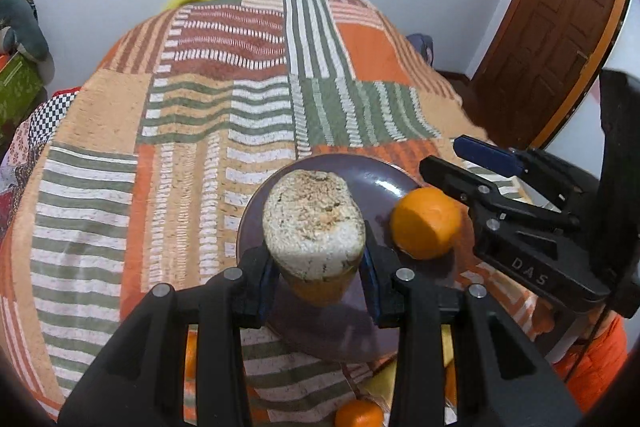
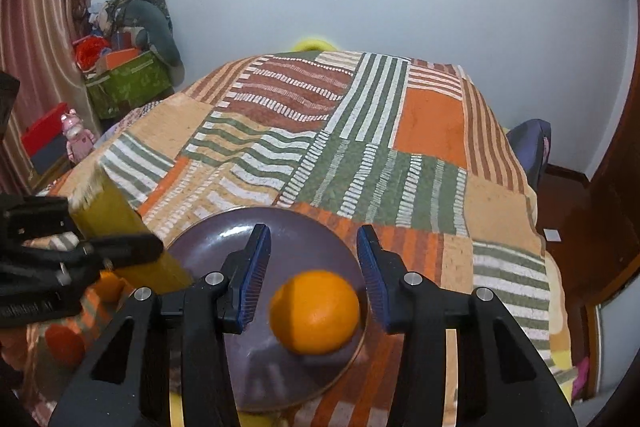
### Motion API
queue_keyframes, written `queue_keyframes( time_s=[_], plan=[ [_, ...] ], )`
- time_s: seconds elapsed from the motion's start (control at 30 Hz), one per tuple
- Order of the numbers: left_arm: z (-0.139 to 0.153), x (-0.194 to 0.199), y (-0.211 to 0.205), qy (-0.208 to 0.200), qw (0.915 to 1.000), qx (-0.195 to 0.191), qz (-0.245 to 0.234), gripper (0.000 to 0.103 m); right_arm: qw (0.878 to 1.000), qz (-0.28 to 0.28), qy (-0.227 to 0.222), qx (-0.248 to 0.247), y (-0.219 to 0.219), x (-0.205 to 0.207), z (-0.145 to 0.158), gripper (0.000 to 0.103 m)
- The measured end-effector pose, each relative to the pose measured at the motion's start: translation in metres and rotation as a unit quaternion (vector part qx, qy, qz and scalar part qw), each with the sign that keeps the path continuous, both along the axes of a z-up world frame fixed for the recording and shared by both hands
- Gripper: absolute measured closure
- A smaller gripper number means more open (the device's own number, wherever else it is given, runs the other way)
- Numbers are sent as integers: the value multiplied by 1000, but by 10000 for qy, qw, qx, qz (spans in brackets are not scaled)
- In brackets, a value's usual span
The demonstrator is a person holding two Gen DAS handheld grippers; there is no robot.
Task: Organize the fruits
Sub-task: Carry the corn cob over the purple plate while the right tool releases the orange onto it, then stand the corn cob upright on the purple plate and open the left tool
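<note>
A dark purple plate (image 1: 372,179) (image 2: 216,239) lies on the patchwork cloth. An orange (image 1: 426,223) (image 2: 315,311) rests on its right side. My left gripper (image 1: 320,275) is shut on a long yellow-orange fruit piece with a pale, rough cut end (image 1: 314,223), held above the plate's left part; it shows as a yellow block in the right wrist view (image 2: 120,227). My right gripper (image 2: 314,275) is open, its fingers either side of the orange without touching; it also shows in the left wrist view (image 1: 460,163).
More oranges lie near the plate's front edge (image 1: 358,413) (image 2: 108,285). The patchwork cloth (image 1: 240,99) covers the whole table. A wooden door (image 1: 552,27) stands to the right. Boxes and toys (image 2: 120,75) are piled at the far left.
</note>
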State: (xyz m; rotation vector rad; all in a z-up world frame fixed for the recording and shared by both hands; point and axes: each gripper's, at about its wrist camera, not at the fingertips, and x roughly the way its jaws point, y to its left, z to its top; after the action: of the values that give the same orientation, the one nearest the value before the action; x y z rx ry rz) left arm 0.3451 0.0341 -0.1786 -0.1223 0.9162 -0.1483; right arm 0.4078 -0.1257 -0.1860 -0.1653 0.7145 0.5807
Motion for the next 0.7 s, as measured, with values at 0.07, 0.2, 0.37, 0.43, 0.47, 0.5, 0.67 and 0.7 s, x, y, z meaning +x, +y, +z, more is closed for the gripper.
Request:
queue_keyframes(
  time_s=[0.07, 0.2, 0.37, 0.43, 0.47, 0.5, 0.67, 0.7],
  plan=[
    [-6, 5, -1, 94, 9999, 1, -45, 67, 9999, 44, 71, -64, 2, 2, -5, 63],
    [-18, 17, -6, 293, 9995, 37, -91, 67, 9998, 108, 72, -150, -1, -3, -12, 61],
    [-19, 27, -14, 234, 9996, 118, -136, 67, 9998, 83, 205, -21, -10, -4, -15, 60],
    [-19, 31, -19, 236, 9995, 136, -155, 67, 9997, 41, 240, 15, -14, -4, -15, 60],
    [-20, 32, -20, 231, 9995, 169, -157, 67, 9997, 13, 256, 42, -16, -4, -15, 60],
    [-20, 33, -21, 218, 9994, 206, -150, 67, 9996, -22, 269, 65, -20, -4, -15, 60],
    [-20, 34, -19, 221, 9995, 185, -108, 67, 9996, -95, 273, 73, -29, -8, -17, 60],
    [-20, 34, -19, 246, 9995, 185, -107, 67, 9995, -101, 275, 83, -31, -10, -17, 60]
  ],
)
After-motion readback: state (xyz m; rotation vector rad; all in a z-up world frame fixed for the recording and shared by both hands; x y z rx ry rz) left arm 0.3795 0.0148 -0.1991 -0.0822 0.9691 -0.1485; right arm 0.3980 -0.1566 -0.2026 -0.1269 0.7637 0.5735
